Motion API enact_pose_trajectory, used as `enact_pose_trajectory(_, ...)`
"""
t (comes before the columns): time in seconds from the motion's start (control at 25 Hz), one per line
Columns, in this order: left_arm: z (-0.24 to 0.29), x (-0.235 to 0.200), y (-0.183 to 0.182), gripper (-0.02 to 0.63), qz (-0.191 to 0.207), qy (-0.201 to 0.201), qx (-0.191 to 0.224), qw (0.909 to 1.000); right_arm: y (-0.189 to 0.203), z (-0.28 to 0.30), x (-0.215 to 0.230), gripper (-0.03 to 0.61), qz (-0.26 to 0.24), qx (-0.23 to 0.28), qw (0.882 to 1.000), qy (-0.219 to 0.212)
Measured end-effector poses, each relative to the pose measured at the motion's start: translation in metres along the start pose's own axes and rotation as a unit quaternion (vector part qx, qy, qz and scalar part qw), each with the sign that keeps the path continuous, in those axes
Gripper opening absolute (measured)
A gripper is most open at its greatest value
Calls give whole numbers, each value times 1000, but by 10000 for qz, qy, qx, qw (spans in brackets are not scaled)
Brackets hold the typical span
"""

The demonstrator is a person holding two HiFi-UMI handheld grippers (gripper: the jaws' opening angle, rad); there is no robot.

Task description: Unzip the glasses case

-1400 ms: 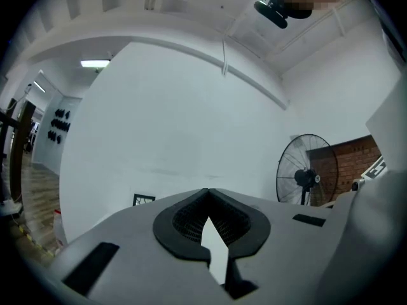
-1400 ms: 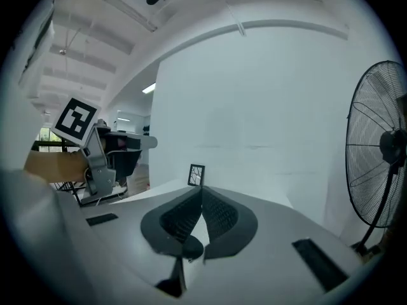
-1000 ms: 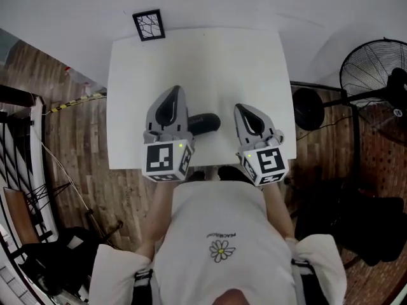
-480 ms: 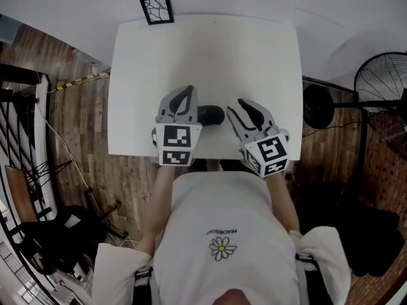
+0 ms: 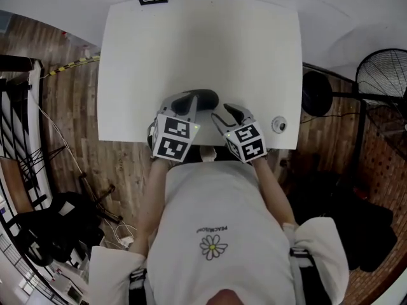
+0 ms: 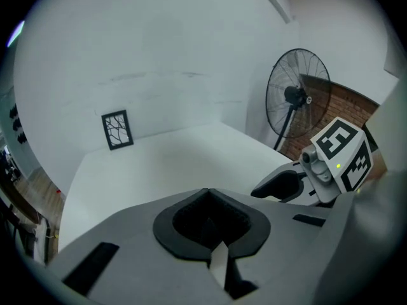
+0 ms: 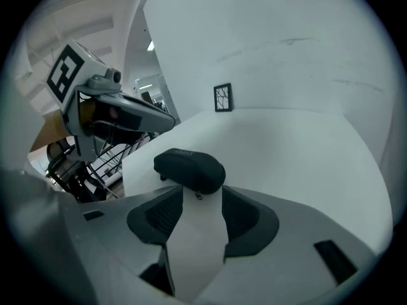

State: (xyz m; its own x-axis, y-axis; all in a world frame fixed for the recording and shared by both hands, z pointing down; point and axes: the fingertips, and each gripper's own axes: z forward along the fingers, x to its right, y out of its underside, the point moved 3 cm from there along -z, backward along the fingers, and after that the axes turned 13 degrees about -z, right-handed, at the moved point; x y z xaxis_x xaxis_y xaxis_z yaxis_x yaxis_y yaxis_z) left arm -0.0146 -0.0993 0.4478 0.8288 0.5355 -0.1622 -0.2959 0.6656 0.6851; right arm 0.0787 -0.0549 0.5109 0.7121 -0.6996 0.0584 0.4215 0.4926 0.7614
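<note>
The black oval fabric glasses case (image 7: 191,167) lies by the near edge of the white worktop (image 5: 203,37). The right gripper (image 7: 202,202) has its jaws apart, with the small zip pull (image 7: 198,194) just ahead between them; they should pinch only that tab. The left gripper (image 6: 208,196) has its jaws together and empty, and would best steady the case.

The right gripper (image 5: 226,112) has swung in toward the glasses case (image 5: 205,97), ending just beside the left gripper (image 5: 186,101).
</note>
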Motion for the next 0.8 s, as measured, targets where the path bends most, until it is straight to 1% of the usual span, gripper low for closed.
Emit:
enact_pose_trajectory(0.12,7,-2,12,14,-6,-34,-254,9997,11,13,-7,175,100,-261,9995,-135)
enact_pose_trajectory(0.24,12,-7,24,14,33,-143,-518,9985,12,20,-10,156,265,-352,9988,-223)
enact_pose_trajectory(0.4,20,-12,43,14,-6,-171,-884,9959,10,28,-8,149,170,-420,9988,-186)
enact_pose_trajectory(0.6,20,-13,49,14,-149,-133,-891,9958,12,33,-6,116,160,-530,9984,-72)
enact_pose_trajectory(0.72,21,-15,49,14,-164,-75,-895,9958,13,35,-8,112,149,-574,9982,-71)
enact_pose_trajectory(0.8,21,-15,49,14,-200,-56,-899,9957,14,36,-12,67,109,-611,9979,-163)
